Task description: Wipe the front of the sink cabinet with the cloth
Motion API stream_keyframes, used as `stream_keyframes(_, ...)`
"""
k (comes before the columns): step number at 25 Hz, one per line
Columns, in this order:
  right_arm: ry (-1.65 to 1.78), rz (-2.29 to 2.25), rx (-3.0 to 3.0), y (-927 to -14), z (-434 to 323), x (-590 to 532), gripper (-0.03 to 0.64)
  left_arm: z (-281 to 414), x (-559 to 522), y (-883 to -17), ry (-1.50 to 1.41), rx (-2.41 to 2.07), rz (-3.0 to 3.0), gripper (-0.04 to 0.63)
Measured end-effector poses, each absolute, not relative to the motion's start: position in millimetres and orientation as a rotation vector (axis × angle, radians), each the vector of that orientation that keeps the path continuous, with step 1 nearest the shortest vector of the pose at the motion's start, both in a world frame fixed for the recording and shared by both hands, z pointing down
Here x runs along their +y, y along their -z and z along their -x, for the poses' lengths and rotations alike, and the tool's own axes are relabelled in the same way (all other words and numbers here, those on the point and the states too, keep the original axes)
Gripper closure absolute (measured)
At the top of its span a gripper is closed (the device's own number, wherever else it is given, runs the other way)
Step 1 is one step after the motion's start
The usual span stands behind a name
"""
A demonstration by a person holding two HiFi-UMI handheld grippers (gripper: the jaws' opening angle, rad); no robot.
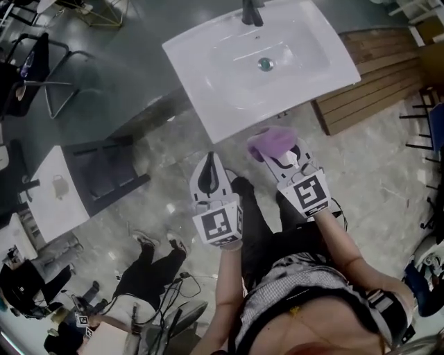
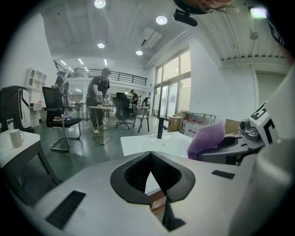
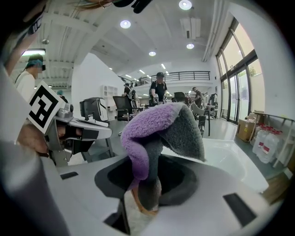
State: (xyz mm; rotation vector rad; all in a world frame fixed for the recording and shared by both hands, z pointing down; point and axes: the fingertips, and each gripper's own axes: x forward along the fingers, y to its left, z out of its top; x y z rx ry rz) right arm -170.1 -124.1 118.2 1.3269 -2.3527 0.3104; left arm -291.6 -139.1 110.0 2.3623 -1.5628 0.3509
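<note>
A purple and grey cloth (image 1: 272, 142) is pinched in my right gripper (image 1: 277, 150), just in front of the white sink's (image 1: 208, 104) near edge. In the right gripper view the cloth (image 3: 159, 133) bunches up between the shut jaws and hides their tips. My left gripper (image 1: 210, 166) hangs beside it to the left, over the floor, with its jaws together and nothing in them. The left gripper view shows the sink top (image 2: 154, 143) ahead and the cloth (image 2: 207, 137) at right. The cabinet front below the sink is hidden from the head view.
A black faucet (image 1: 252, 12) stands at the sink's back. A wooden pallet (image 1: 374, 76) lies right of the sink. A black chair (image 1: 104, 170) and a white table (image 1: 52, 197) sit to the left. A person's legs (image 1: 149, 267) stand behind me.
</note>
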Motion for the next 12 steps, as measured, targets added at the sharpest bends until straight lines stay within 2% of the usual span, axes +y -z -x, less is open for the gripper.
stream_keyframes(12,-0.300,-1.218,-2.387,-202.8,197.1,-113.5,0.434,294.2,-125.8,-202.0,-0.341,-1.550,-2.321,0.594)
